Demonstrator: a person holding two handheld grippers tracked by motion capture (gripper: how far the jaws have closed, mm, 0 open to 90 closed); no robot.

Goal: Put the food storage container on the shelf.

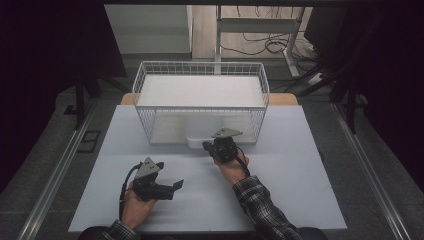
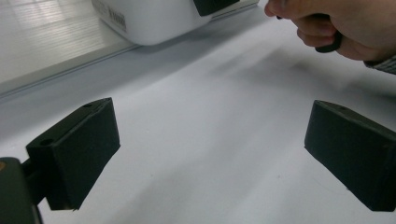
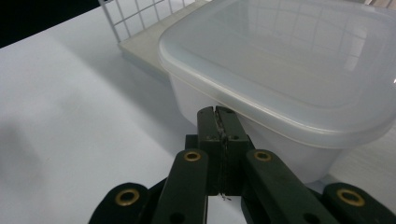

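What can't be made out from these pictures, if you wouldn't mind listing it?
- Contents of the lidded container: right gripper view, frosted lid hides them.
- Whether the shut right gripper touches the container wall: its own jaws cover the spot.
- Container's far side: high view, wire basket mesh blurs it.
- Label print: left gripper view, too small.

A white table point(image 1: 280, 200) carries a wire basket point(image 1: 150, 107) at its far edge; beyond the basket, cables point(image 1: 260, 45) trail across the floor.

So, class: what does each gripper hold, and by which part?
Nothing: left gripper open over bare table; right gripper shut empty beside the lidded container.
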